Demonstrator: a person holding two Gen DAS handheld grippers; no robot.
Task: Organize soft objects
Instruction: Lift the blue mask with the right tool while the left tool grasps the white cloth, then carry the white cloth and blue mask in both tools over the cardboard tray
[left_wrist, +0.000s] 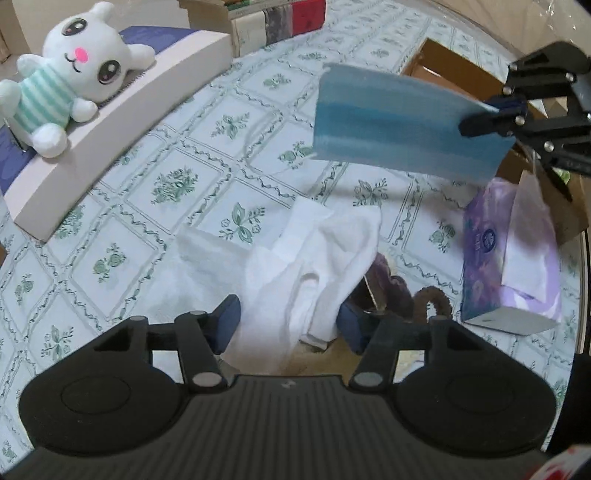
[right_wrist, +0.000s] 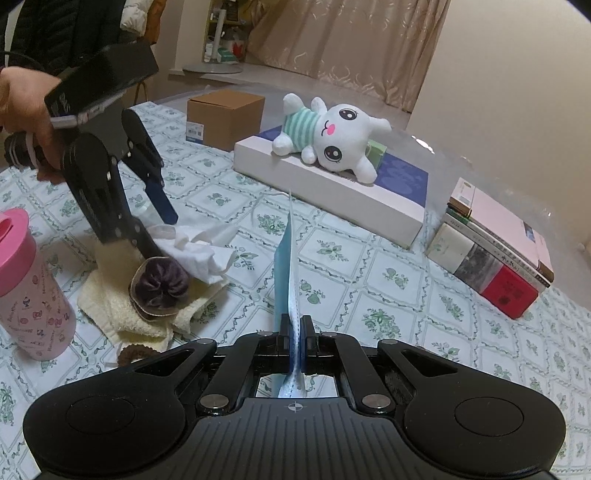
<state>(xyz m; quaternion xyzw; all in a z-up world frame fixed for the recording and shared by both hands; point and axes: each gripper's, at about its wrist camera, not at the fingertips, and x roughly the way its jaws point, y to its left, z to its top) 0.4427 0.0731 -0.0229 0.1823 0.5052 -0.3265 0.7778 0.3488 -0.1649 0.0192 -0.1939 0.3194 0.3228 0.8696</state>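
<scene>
My right gripper (right_wrist: 294, 334) is shut on a blue face mask (right_wrist: 284, 273) and holds it edge-on above the table; the mask (left_wrist: 402, 125) and that gripper (left_wrist: 487, 118) also show in the left wrist view. My left gripper (left_wrist: 288, 317) is open, its jaws on either side of a crumpled white cloth (left_wrist: 314, 266). The cloth (right_wrist: 195, 247) lies on a cream towel (right_wrist: 122, 310) with a dark purple scrunchie (right_wrist: 160, 286) and a brown hair tie (right_wrist: 135, 352). A white plush bunny (right_wrist: 328, 136) lies on a flat white box (right_wrist: 332, 188).
A pink cup (right_wrist: 26, 288) stands at the left. A purple tissue box (left_wrist: 509, 258) sits to the right of the cloth. A stack of books (right_wrist: 495, 251) and a cardboard box (right_wrist: 225, 118) stand on the patterned tablecloth (right_wrist: 388, 280).
</scene>
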